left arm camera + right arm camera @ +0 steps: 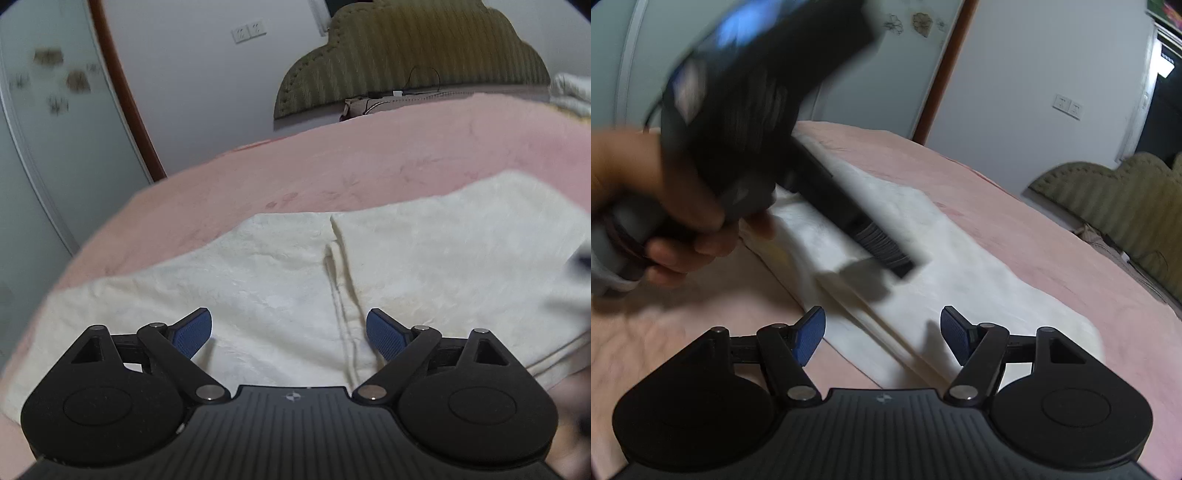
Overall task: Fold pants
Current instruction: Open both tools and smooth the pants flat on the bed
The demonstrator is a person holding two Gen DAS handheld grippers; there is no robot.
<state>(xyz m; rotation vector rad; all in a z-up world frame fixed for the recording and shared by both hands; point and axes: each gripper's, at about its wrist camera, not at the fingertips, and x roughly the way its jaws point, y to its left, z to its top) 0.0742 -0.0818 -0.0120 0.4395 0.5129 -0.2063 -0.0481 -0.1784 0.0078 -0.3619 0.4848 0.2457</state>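
Left wrist view, left tool (289, 334) spread above cream pants (258, 266), right tool (882, 334) spread, no readable writing.

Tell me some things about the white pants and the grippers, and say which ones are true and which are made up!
1. The pants are cream-white. True.
2. The pants lie on a green blanket. False: the blanket under them is pink.
3. The left gripper is open, with nothing between its blue pads. True.
4. The right gripper is pinching the pants. False: it is open, above the cloth.
5. A hand holds the left gripper in the right wrist view. True.
6. The pants hang off the headboard. False: the headboard stands apart, behind the bed.
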